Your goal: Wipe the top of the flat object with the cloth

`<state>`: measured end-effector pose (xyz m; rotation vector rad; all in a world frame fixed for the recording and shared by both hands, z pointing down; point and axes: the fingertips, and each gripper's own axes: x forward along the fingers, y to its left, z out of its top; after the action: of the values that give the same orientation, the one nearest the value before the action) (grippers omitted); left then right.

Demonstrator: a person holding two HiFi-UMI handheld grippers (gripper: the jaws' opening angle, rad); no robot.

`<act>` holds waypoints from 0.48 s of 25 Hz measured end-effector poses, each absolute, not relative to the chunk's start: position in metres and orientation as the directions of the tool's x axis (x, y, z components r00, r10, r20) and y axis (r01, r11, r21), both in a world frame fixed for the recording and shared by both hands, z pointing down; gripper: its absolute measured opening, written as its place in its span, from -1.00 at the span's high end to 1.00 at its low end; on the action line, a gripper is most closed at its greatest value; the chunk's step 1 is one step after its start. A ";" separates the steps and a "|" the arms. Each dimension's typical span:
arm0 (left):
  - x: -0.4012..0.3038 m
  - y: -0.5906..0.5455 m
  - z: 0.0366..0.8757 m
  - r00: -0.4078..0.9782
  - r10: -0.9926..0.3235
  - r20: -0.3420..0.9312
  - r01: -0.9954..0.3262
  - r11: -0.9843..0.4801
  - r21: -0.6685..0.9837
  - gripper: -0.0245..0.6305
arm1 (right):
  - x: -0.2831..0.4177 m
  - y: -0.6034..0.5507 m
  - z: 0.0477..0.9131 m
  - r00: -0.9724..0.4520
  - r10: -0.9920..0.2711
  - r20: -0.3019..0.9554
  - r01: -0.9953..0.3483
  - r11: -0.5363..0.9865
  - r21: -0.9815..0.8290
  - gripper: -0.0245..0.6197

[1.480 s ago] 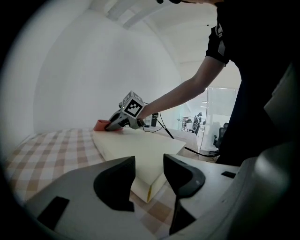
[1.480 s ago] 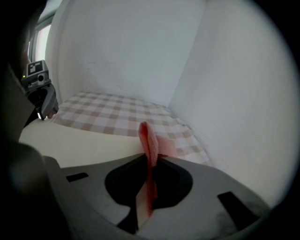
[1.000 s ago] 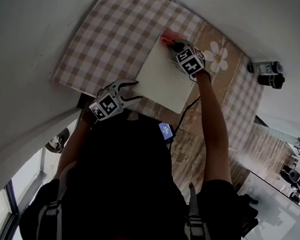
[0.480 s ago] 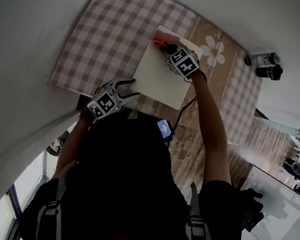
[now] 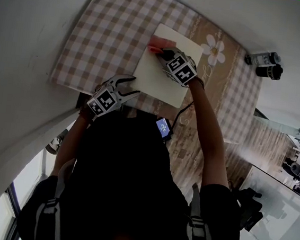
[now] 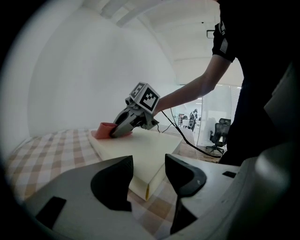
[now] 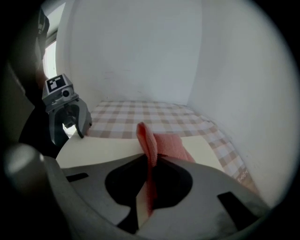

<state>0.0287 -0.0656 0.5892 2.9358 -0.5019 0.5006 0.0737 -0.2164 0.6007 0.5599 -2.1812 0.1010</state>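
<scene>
Dragging the pinched cloth, bunched just ahead of its tips, away from the board's far corner, the right gripper advances the wipe. The left gripper, spread though just narrowed slightly, holds nothing.

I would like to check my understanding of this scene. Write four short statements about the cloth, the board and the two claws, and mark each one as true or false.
1. The right claw is shut on a pink cloth. True.
2. The cream board lies on a checked tablecloth. True.
3. The pink cloth rests on the checked tablecloth, off the board. False: it rests on the top of the cream board, near its far edge.
4. The left claw is shut on the board. False: its jaws stand apart. They have just closed a little, and the board's near corner sits between them without being gripped.
</scene>
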 end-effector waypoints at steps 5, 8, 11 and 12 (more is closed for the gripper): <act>0.028 -0.066 0.589 0.883 -0.315 0.347 -0.356 -0.932 0.060 0.24 | 0.069 -0.202 0.599 -0.533 -0.372 0.760 -0.419 0.896 0.145 0.88; 0.027 -0.065 0.584 0.878 -0.331 0.346 -0.373 -0.926 0.062 0.24 | 0.066 -0.192 0.599 -0.529 -0.376 0.761 -0.415 0.897 0.155 0.88; 0.026 -0.067 0.581 0.877 -0.352 0.326 -0.399 -0.913 0.087 0.24 | 0.062 -0.185 0.598 -0.531 -0.373 0.761 -0.405 0.901 0.159 0.88; 0.026 -0.067 0.581 0.877 -0.358 0.321 -0.405 -0.910 0.093 0.24 | 0.062 -0.182 0.599 -0.532 -0.371 0.761 -0.404 0.901 0.157 0.88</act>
<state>0.0261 -0.0666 0.5805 2.8902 -0.5913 0.4486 0.0618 -0.1821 0.5991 0.5525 -2.1831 0.0484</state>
